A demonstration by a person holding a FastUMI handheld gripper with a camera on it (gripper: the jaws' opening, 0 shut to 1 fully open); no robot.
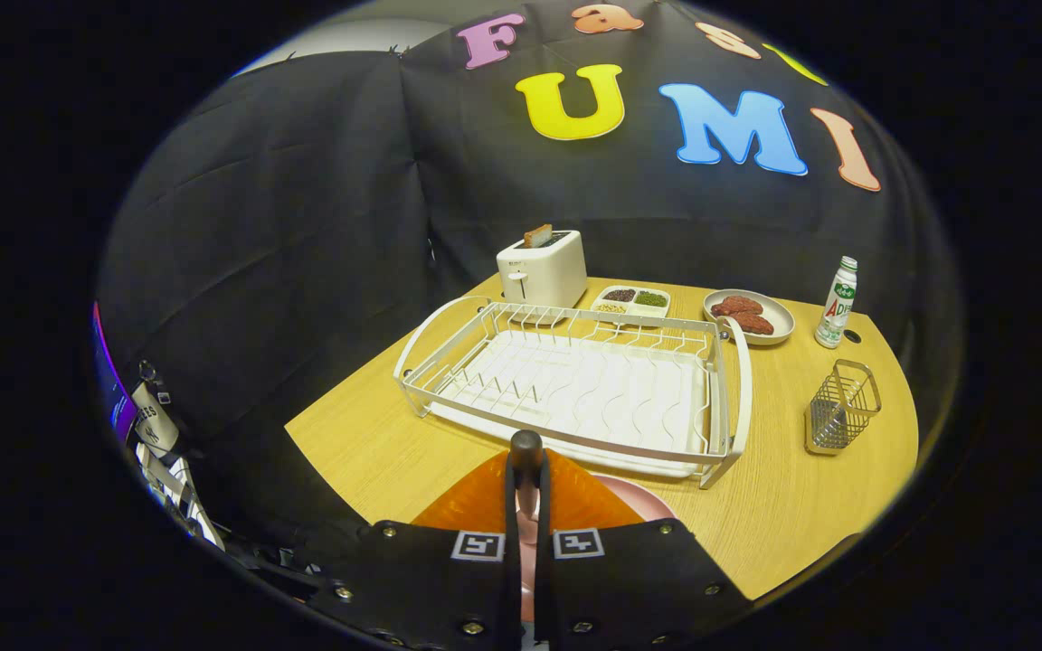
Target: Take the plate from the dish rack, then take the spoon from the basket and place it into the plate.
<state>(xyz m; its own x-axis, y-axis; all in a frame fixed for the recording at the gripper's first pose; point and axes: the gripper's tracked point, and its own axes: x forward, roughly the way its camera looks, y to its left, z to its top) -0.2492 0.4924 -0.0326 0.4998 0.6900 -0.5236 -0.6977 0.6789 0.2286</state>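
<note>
My gripper (527, 484) hangs low over the near part of the wooden table (783, 506), its fingers drawn close together on a slim spoon (525, 446). The spoon's dark rounded end pokes out just past the fingertips, and a pinkish stretch shows in the narrow gap between them. Directly under the fingers lies the orange plate (476, 502), in front of the white dish rack (575, 389). The rack holds no dishes. The wire basket (840, 416) stands to the right of the rack with nothing in it.
A pink plate (643, 500) peeks out beside the orange one. Behind the rack stand a white toaster (544, 268), a divided dish of beans (634, 301), a bowl of reddish food (749, 316) and a small bottle (838, 303).
</note>
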